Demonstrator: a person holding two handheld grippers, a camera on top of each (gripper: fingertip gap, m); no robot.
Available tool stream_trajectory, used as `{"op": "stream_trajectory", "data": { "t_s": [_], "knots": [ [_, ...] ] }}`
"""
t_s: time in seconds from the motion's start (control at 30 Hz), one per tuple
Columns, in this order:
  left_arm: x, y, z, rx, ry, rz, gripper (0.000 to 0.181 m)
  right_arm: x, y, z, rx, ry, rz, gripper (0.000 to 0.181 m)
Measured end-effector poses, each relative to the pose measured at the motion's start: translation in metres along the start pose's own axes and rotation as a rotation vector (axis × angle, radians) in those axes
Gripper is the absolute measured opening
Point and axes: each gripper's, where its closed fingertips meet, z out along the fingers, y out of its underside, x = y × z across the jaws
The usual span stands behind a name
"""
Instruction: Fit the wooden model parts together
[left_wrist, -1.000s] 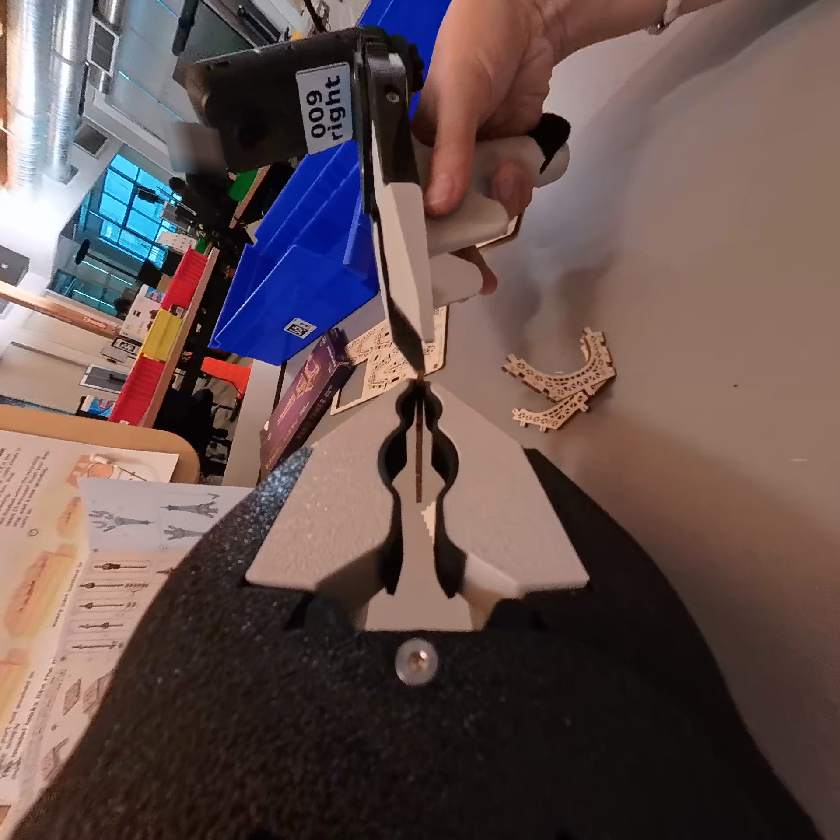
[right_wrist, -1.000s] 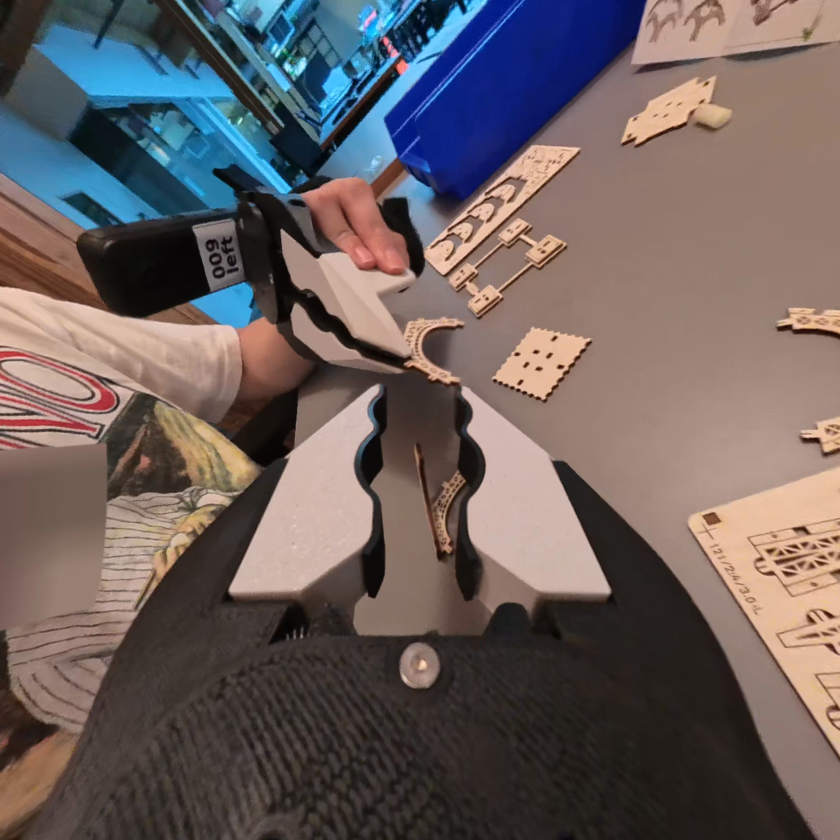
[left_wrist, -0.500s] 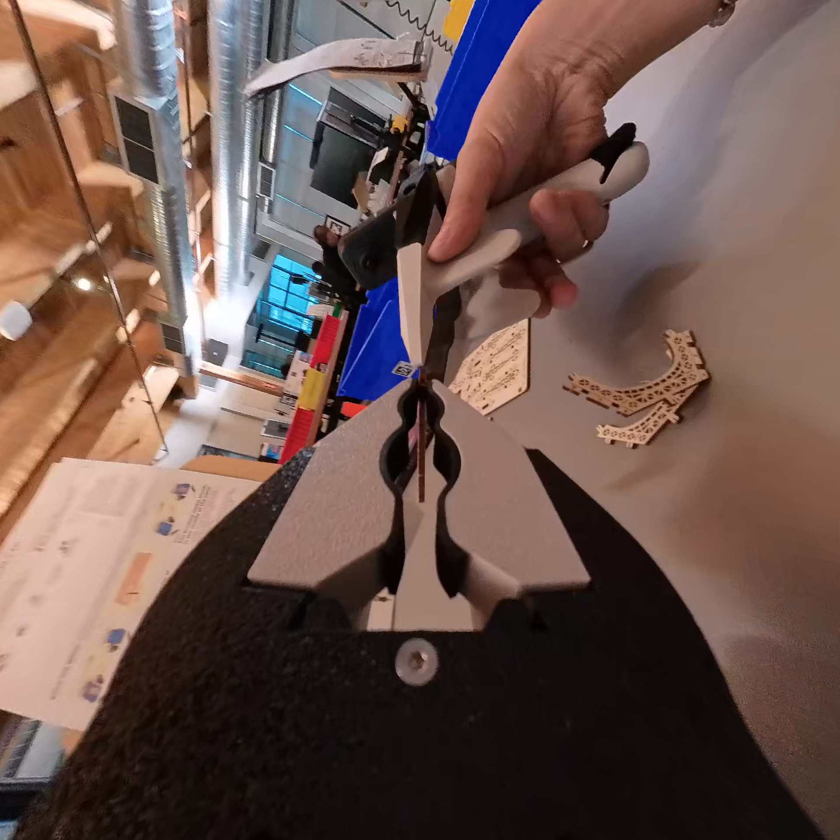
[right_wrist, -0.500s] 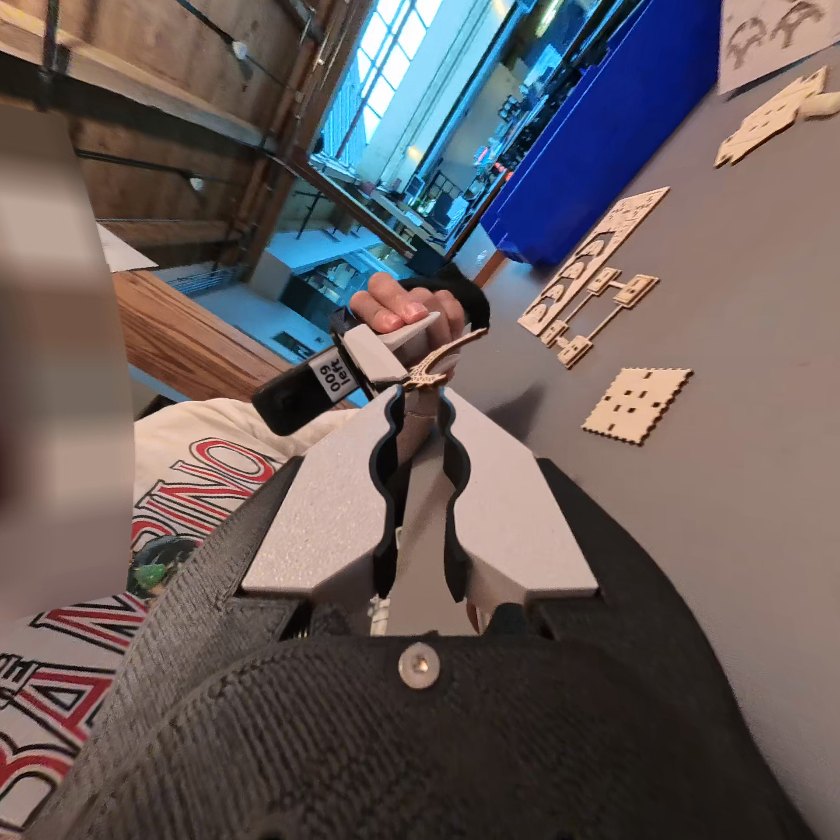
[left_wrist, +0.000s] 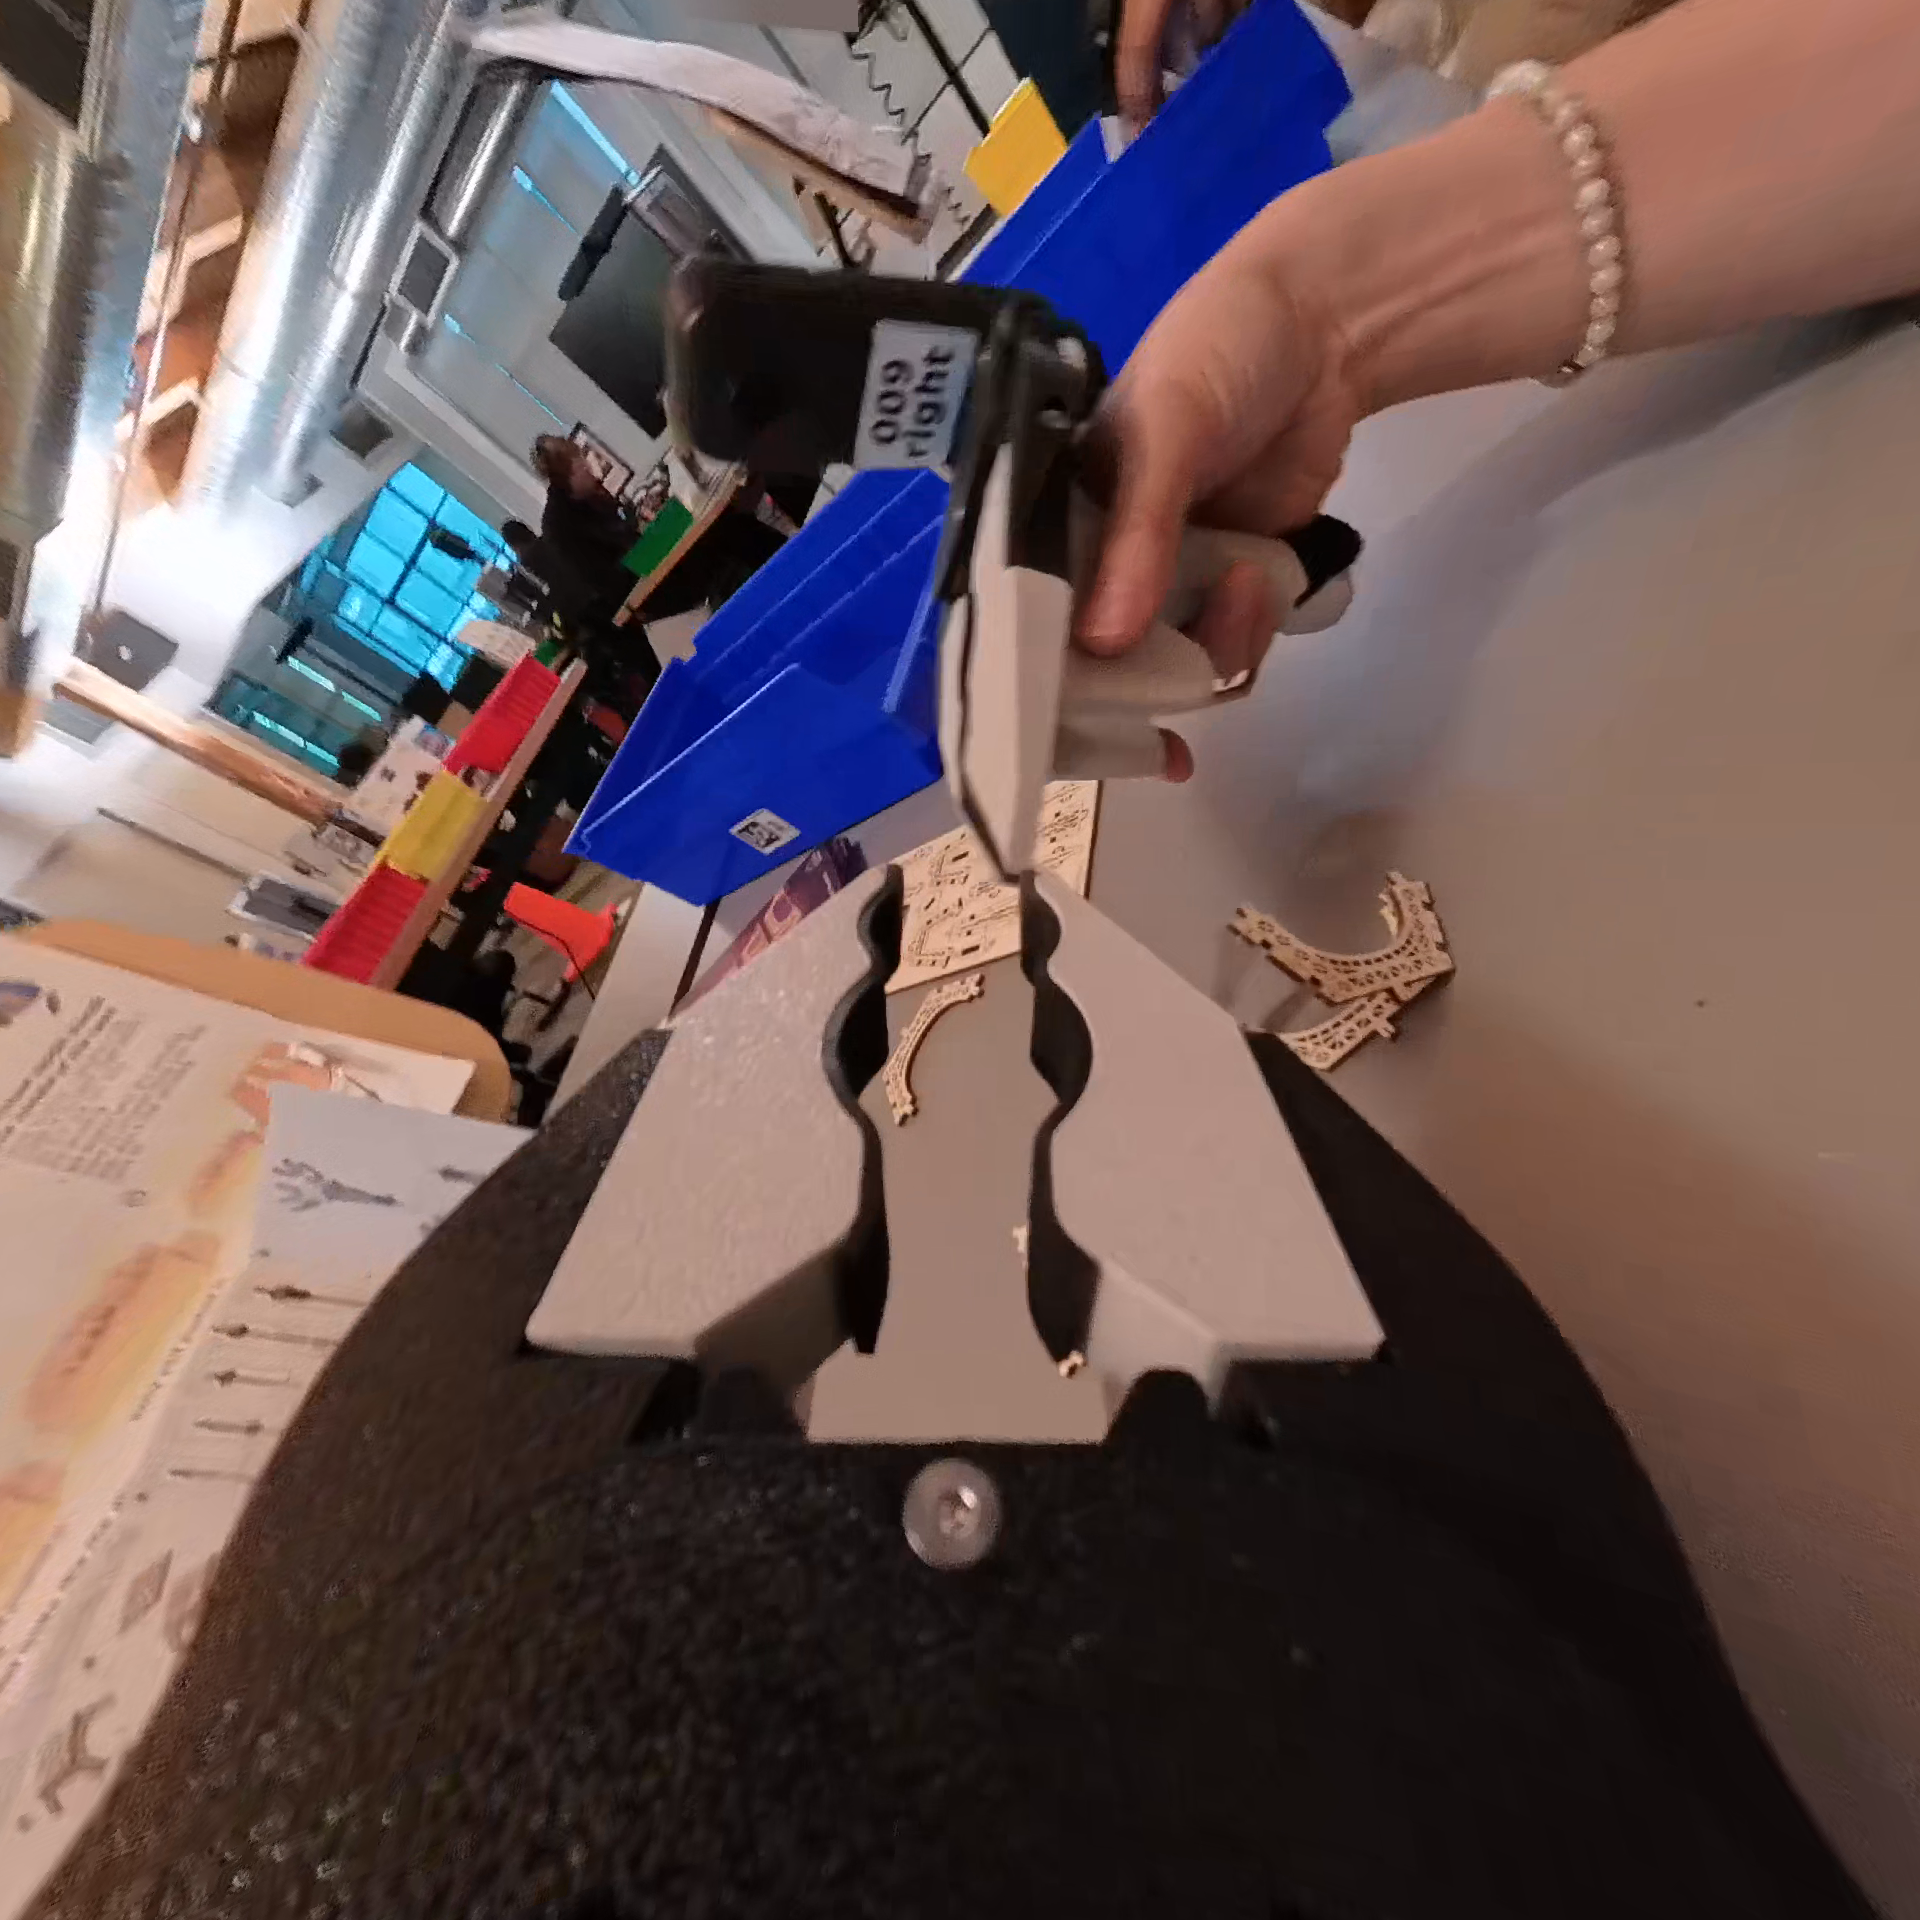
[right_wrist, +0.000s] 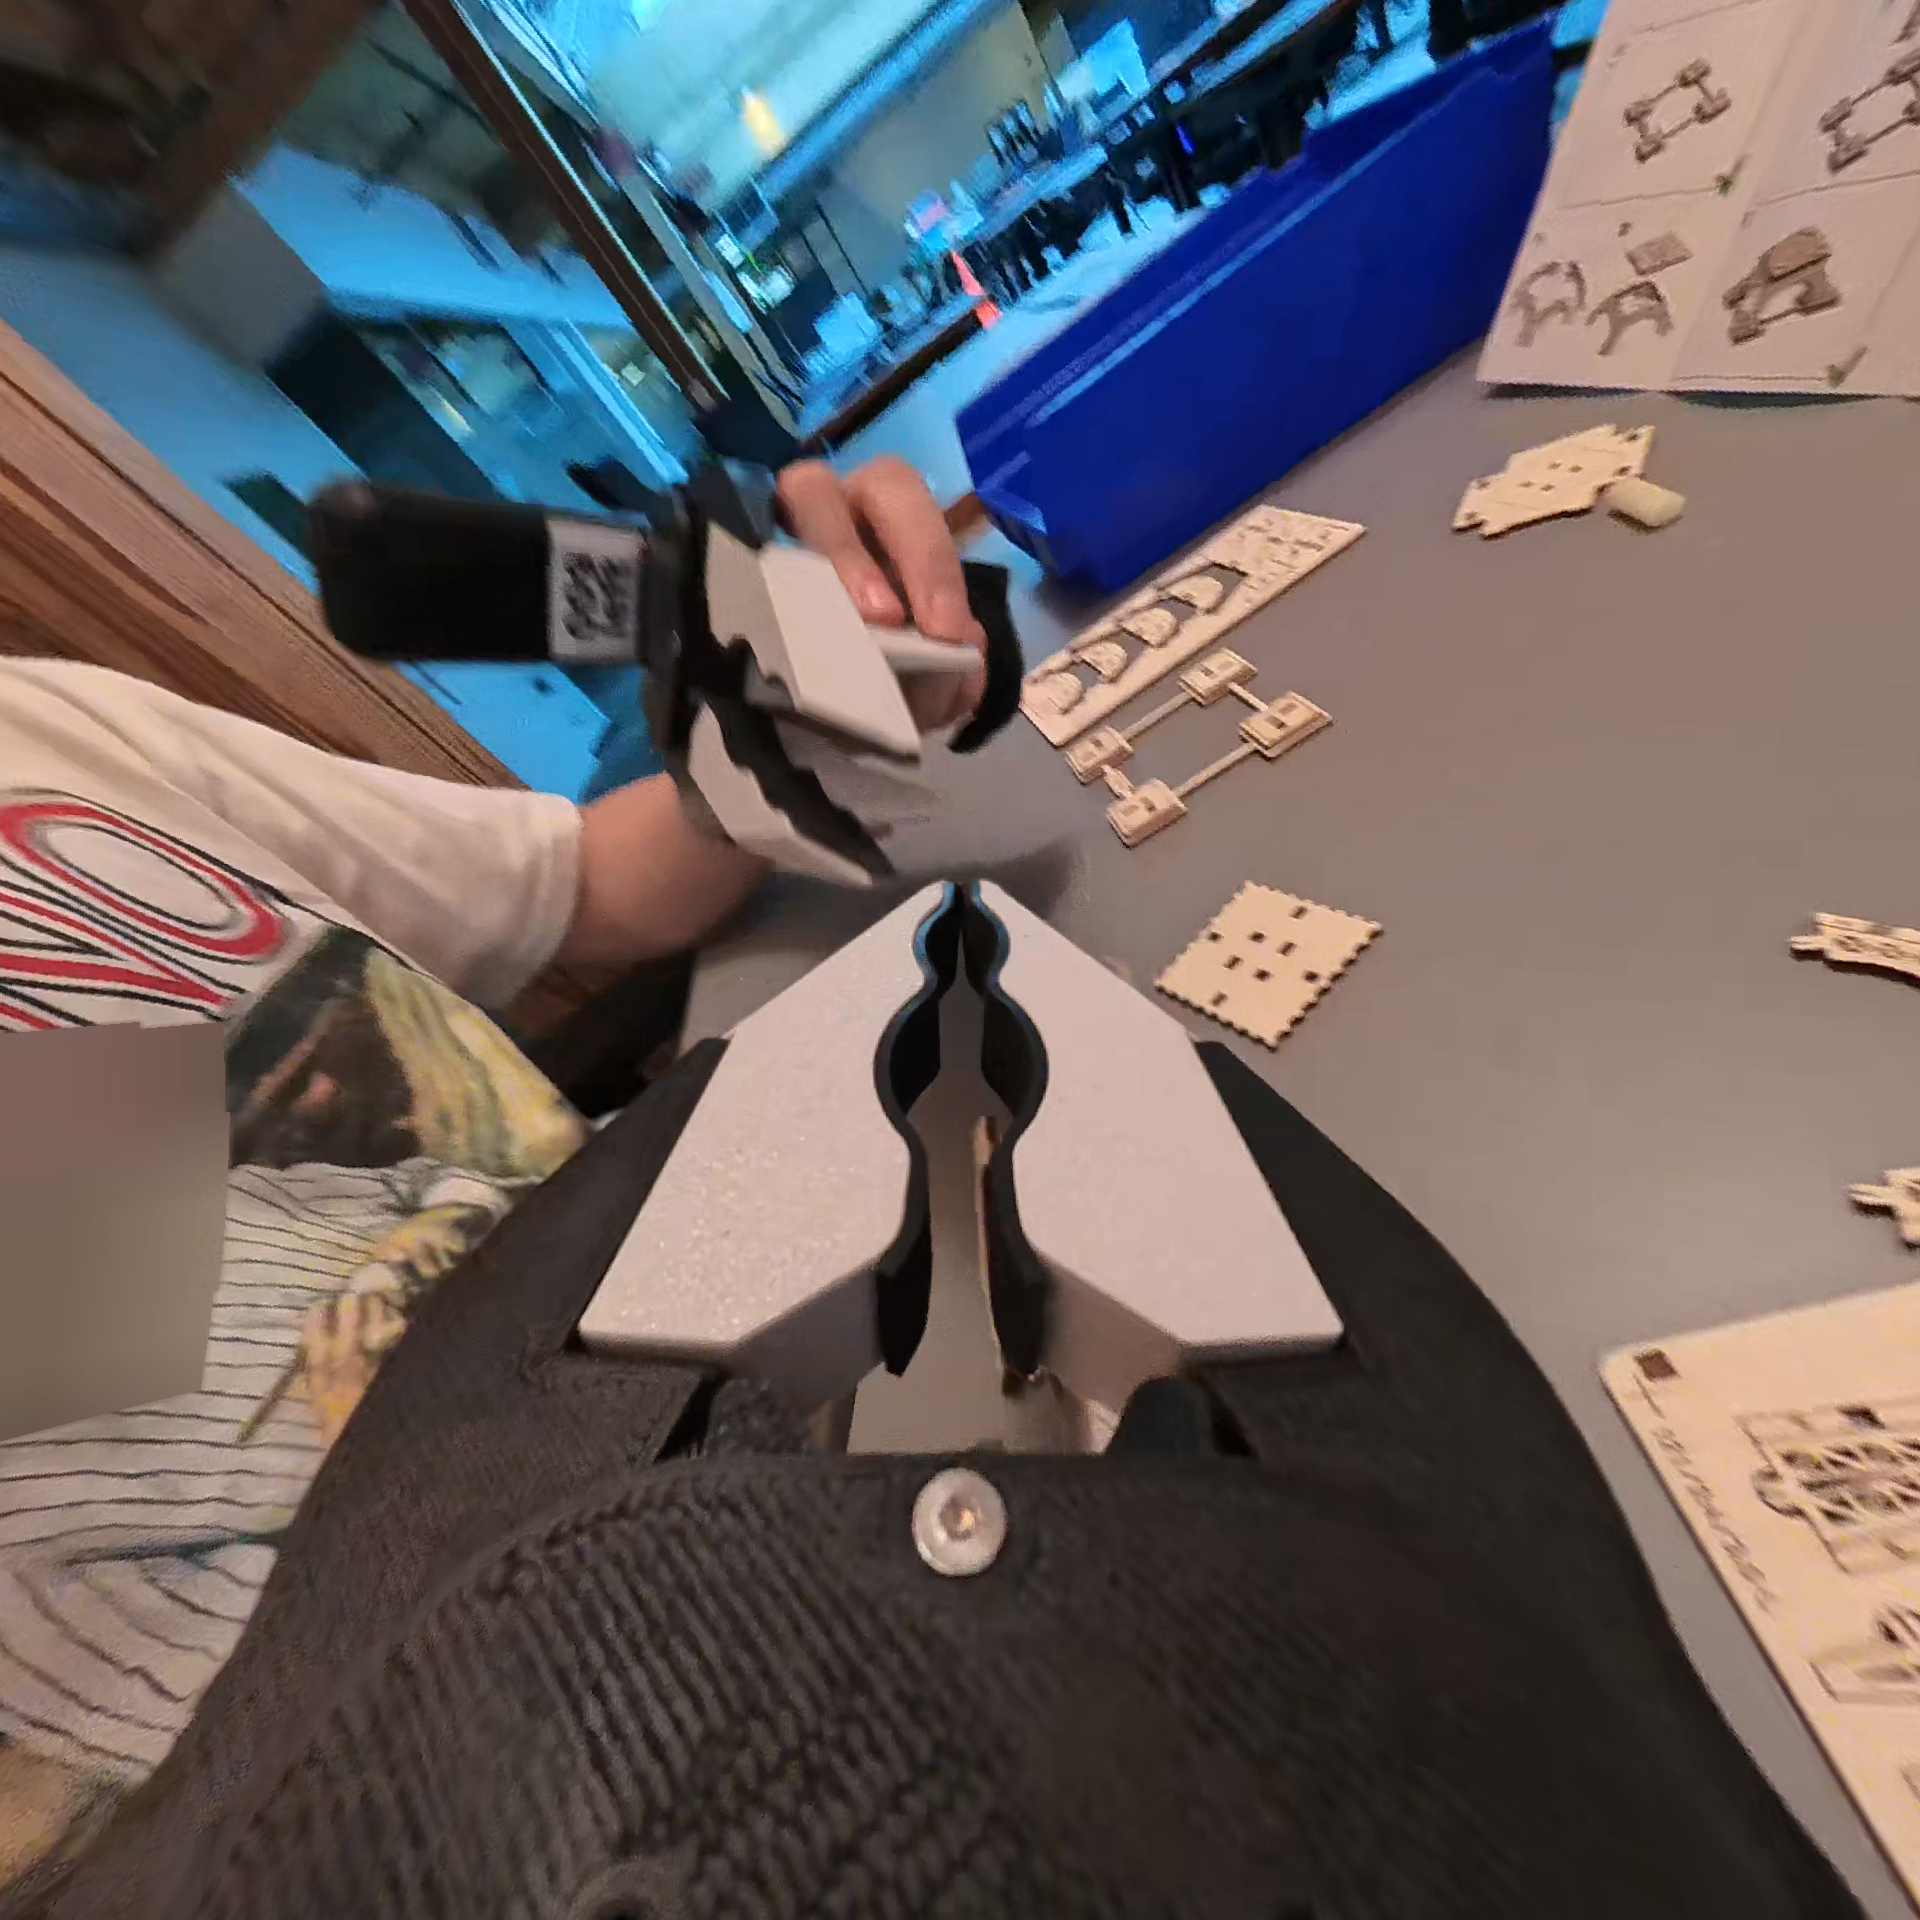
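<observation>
My left gripper (left_wrist: 958, 894) is open and grips nothing. A small curved wooden arch (left_wrist: 925, 1039) shows in the gap between its fingers; I cannot tell if it lies on the grey table (left_wrist: 1662, 935). My right gripper (right_wrist: 961, 894) is shut, its tips touching, on a thin wooden piece (right_wrist: 992, 1195) seen edge-on along its right finger. In the left wrist view the right gripper (left_wrist: 1003, 857) points down and its tip meets my left gripper's right fingertip (left_wrist: 1034, 904). In the right wrist view the left gripper (right_wrist: 899, 810) is blurred, just beyond my tips.
Loose parts lie on the table: a square perforated plate (right_wrist: 1268, 961), a frame of small blocks (right_wrist: 1205, 738), two lattice legs (left_wrist: 1351, 977) and uncut part sheets (right_wrist: 1787, 1507). Blue bins (left_wrist: 790, 748) stand at the back. Instruction sheets (left_wrist: 156, 1247) lie to the left. The grippers are tip to tip, or close to it.
My left gripper has opened and let go of the thin piece it was shut on. My right gripper has closed fully. Both cameras have swung back toward the table.
</observation>
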Motion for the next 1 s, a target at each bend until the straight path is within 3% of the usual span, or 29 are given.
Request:
{"op": "stream_trajectory", "data": {
  "t_s": [0.23, 0.37, 0.57, 0.67, 0.77, 0.83, 1.0],
  "knots": [
    [0.027, 0.050, -0.003, -0.268, 0.276, -0.271, 0.017, 0.026, 0.014, -0.022, -0.127, 0.221, -0.002, 0.000],
    [0.042, 0.069, 0.008, -0.387, 0.336, -0.174, 0.018, 0.037, 0.025, -0.055, -0.192, 0.308, 0.047, 0.010],
    [0.027, 0.046, 0.023, -0.395, 0.324, -0.123, 0.015, 0.042, 0.064, -0.115, -0.418, 0.534, 0.061, 0.031],
    [0.017, 0.039, 0.032, -0.405, 0.324, -0.080, 0.015, 0.036, 0.087, -0.110, -0.552, 0.505, 0.044, 0.031],
    [0.012, 0.041, 0.042, -0.426, 0.336, -0.068, 0.013, 0.044, 0.112, -0.109, -0.762, 0.519, -0.144, 0.047],
    [0.013, 0.039, 0.048, -0.415, 0.346, -0.075, 0.012, 0.039, 0.109, -0.099, -0.764, 0.469, -0.273, 0.043],
    [0.029, 0.027, 0.054, -0.377, 0.416, -0.094, 0.012, 0.047, 0.113, -0.097, -0.811, 0.476, -0.360, 0.022]
  ]
}}
